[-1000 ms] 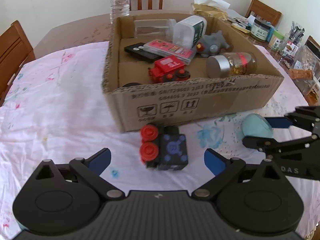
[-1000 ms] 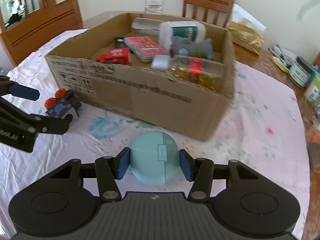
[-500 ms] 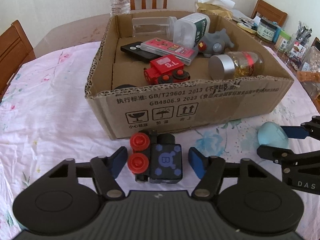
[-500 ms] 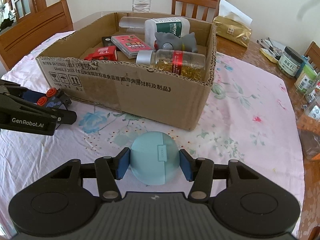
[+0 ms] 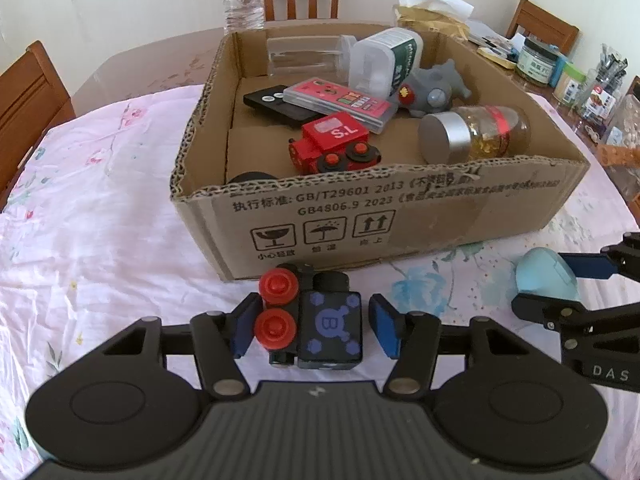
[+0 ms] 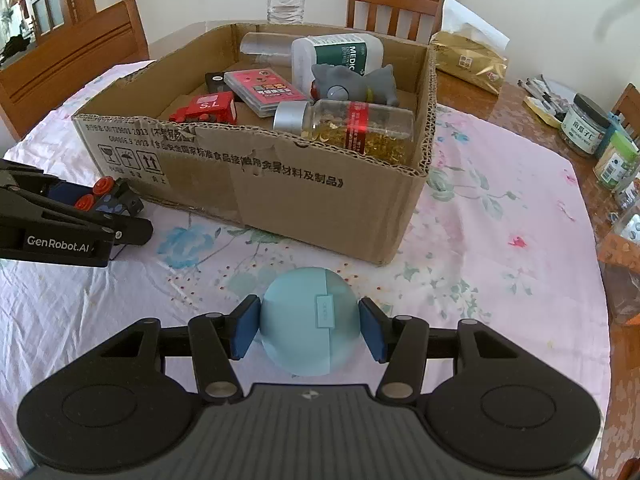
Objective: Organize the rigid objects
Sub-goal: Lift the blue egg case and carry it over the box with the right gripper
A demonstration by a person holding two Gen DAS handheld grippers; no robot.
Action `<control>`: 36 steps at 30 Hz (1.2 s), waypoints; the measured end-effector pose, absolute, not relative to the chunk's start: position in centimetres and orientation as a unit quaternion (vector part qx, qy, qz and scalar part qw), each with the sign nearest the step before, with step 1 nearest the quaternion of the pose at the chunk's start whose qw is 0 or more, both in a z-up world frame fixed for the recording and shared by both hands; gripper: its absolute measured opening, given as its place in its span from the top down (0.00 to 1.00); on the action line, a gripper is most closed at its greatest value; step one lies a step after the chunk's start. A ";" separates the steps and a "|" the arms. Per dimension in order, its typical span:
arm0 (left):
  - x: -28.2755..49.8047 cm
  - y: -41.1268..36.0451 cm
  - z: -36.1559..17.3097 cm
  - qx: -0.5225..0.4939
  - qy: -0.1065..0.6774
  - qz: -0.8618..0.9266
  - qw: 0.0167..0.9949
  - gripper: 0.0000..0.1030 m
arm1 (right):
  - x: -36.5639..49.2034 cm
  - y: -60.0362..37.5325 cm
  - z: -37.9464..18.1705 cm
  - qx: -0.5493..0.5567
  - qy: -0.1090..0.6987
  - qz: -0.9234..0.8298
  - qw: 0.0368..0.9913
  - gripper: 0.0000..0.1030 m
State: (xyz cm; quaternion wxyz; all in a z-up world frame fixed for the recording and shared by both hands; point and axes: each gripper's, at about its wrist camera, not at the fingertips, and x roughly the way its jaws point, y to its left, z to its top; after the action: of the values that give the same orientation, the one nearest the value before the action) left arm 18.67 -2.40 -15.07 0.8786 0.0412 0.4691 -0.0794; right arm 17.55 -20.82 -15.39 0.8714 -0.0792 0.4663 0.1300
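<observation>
Both hand-held grippers at objs on bench, in front of cardboard box.

L wrist view: left hand-held gripper (image 5: 312, 326) brackets black toy train (image 5: 310, 320) w/ red wheels; left pad touches the wheels, right pad just off the block w/ a sliver of gap, so not yet clenched. Train sits on pink floral cloth (image 5: 100, 208) just in front of cardboard box (image 5: 400, 216); box holds red train (image 5: 334, 146), pill jar (image 5: 476, 134), grey figure (image 5: 434, 90), pink case (image 5: 340, 100). R wrist view: right hand-held gripper (image 6: 308, 328) grasping light-blue round case (image 6: 310, 322), both pads against its sides, near box's front wall (image 6: 280, 184). Can't tell if the case is lifted off the cloth.
</observation>
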 end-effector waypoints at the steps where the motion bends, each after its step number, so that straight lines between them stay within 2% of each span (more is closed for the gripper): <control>1: 18.7 -2.4 -15.1 0.042 0.469 -0.079 0.879 0.44 | 17.6 -20.8 -15.4 -0.081 0.466 0.131 0.871 0.43; 5: 18.9 -2.4 -15.2 0.042 0.469 -0.078 0.879 0.45 | 17.7 -20.8 -15.4 -0.085 0.466 0.138 0.870 0.43; 9: 18.9 -2.3 -15.1 0.047 0.470 -0.083 0.877 0.51 | 17.7 -20.8 -15.3 -0.090 0.470 0.139 0.867 0.44; 26: 18.5 -2.1 -14.3 0.080 0.476 -0.118 0.868 0.52 | 17.5 -20.9 -14.9 -0.094 0.485 0.146 0.857 0.44; 36: 17.0 -1.2 -11.3 0.108 0.477 -0.166 0.856 0.52 | 17.0 -21.6 -11.8 -0.119 0.478 0.167 0.854 0.44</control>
State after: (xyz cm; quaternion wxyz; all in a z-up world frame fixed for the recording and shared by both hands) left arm 17.00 -1.19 -11.30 0.8562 0.1079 0.4771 -0.1662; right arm 17.04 -21.57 -11.85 0.8541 -0.1192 0.4778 0.1671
